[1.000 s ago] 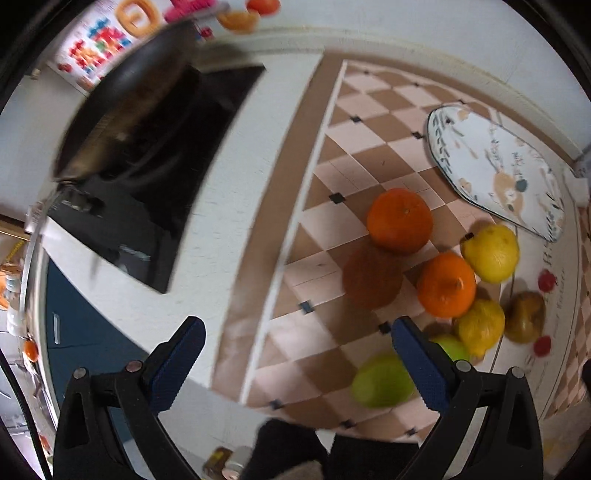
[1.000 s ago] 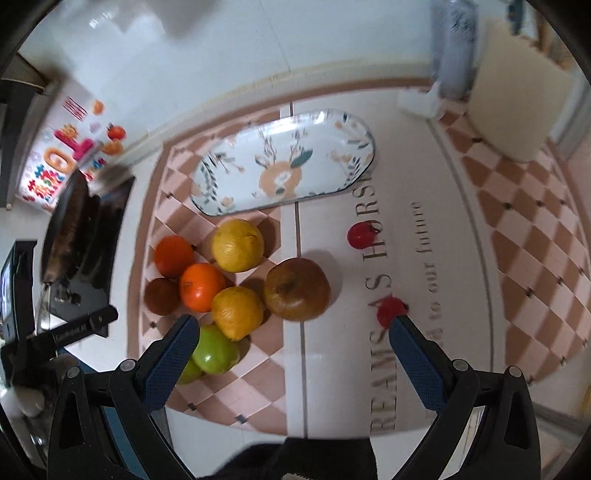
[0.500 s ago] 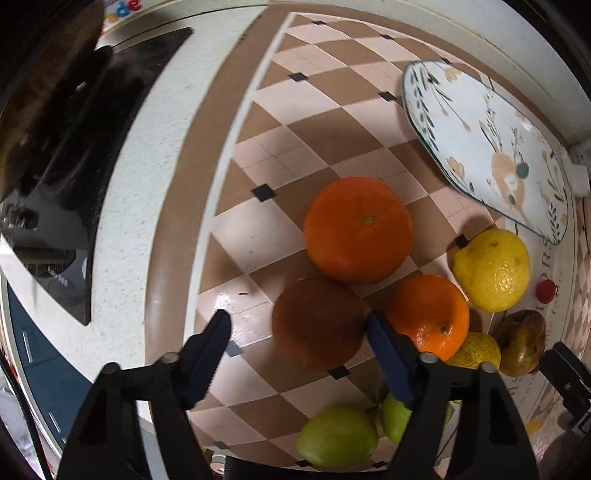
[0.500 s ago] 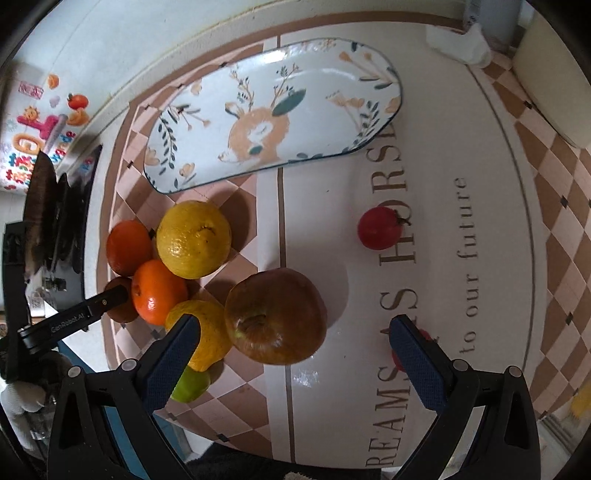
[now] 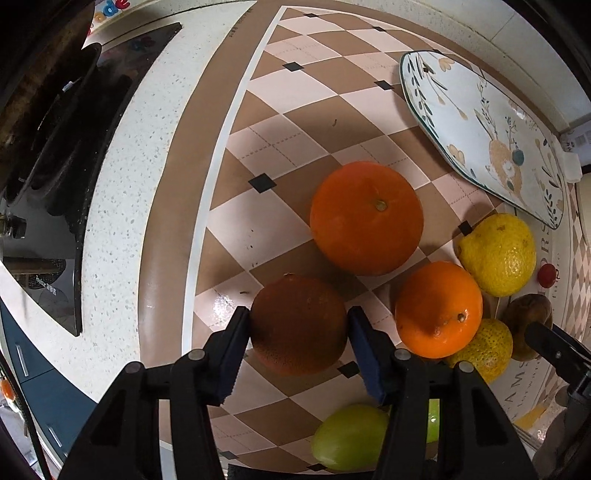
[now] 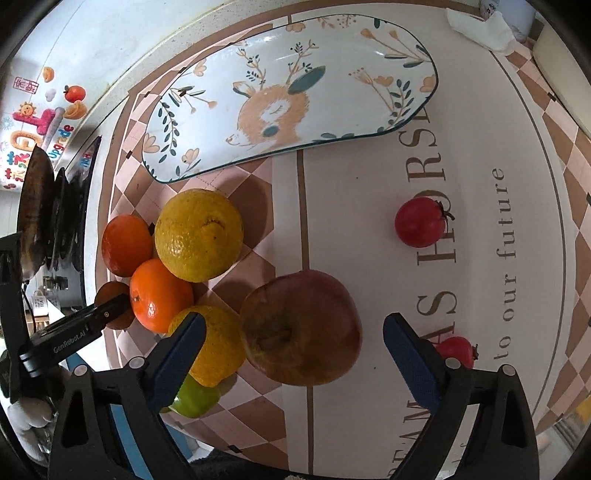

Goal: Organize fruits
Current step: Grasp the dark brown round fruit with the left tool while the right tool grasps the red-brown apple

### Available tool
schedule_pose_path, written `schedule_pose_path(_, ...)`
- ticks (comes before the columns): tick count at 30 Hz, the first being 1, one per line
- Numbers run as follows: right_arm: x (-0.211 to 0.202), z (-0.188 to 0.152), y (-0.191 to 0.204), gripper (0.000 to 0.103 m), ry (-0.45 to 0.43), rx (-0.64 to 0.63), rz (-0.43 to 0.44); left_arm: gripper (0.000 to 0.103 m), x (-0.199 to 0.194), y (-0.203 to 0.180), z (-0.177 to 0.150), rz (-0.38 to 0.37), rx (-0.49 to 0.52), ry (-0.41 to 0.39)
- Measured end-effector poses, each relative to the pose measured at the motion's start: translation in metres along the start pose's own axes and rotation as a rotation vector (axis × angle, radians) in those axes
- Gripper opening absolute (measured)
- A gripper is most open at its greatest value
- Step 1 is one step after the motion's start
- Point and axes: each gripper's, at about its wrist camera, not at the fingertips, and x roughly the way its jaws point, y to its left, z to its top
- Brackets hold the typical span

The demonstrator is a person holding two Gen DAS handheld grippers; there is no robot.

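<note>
My left gripper [image 5: 300, 350] points down at a round brown fruit [image 5: 299, 325]. Its jaws are closing and both blue pads touch the fruit's sides. Two oranges [image 5: 365, 218] [image 5: 437, 310], two yellow citrus [image 5: 498, 254] [image 5: 484, 347] and a green fruit [image 5: 347, 435] lie close by. In the right wrist view, my right gripper [image 6: 295, 356] straddles a large brownish-red apple [image 6: 303, 328]. Its jaws are closing but still wide, with gaps on both sides. The deer-pattern plate [image 6: 332, 92] lies bare beyond the fruit pile.
Two small red fruits [image 6: 419, 221] [image 6: 454, 350] lie on the lettered mat right of the apple. A black cooktop [image 5: 55, 147] with a dark pan is at the left. A crumpled white tissue [image 6: 480, 26] lies at the far right corner.
Both grippers came down toward the fruit. The left jaws narrowed from wide open until they touch the brown fruit. The right gripper now frames the apple, jaws slightly narrower.
</note>
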Motion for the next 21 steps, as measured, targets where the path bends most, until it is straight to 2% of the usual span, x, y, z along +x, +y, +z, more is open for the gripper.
schedule_pose_path(3,0.004,0.001,-0.001,0.091,0.004,0.013,0.008,0.051,0.001,0.007,0.003,-0.005,0.007,-0.005)
schedule_pose_path(12,0.015,-0.002,-0.005,0.086,0.015,0.043,0.009,0.051,-0.001,0.014,0.015,-0.006,0.026,-0.018)
schedule_pose_path(15,0.016,-0.002,-0.006,0.078,0.014,0.039,0.011,0.051,-0.004,0.001,0.016,-0.008,0.027,-0.022)
schedule_pose_path(21,0.017,0.0,-0.006,0.071,0.0,0.033,-0.012,0.05,-0.007,-0.011,0.015,-0.018,0.034,-0.017)
